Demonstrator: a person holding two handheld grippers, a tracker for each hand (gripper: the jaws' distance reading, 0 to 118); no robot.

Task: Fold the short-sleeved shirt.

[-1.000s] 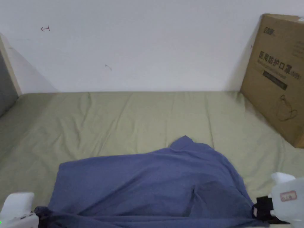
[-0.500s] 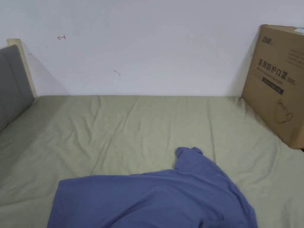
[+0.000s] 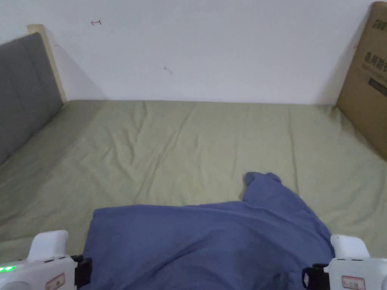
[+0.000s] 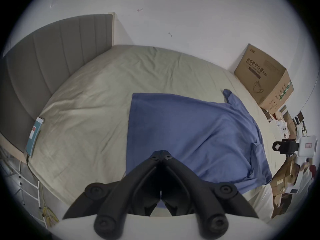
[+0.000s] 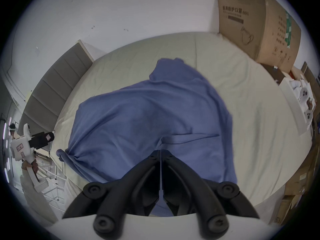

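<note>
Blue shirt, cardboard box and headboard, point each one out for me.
blue shirt (image 3: 211, 241), head view, middle of the spread fabric.
cardboard box (image 4: 263, 82), left gripper view, printed side.
headboard (image 3: 22, 83), head view, grey padded face.

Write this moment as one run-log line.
left hand-held gripper: shut on blue shirt | right hand-held gripper: shut on blue shirt | shirt spread on green bedsheet

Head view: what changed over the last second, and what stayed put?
Both grippers dropped out of the frame half a second ago and are back at the bottom corners, left gripper and right gripper, at the blue shirt's near edge. The shirt stays draped on the green sheet; cardboard box unmoved.
</note>
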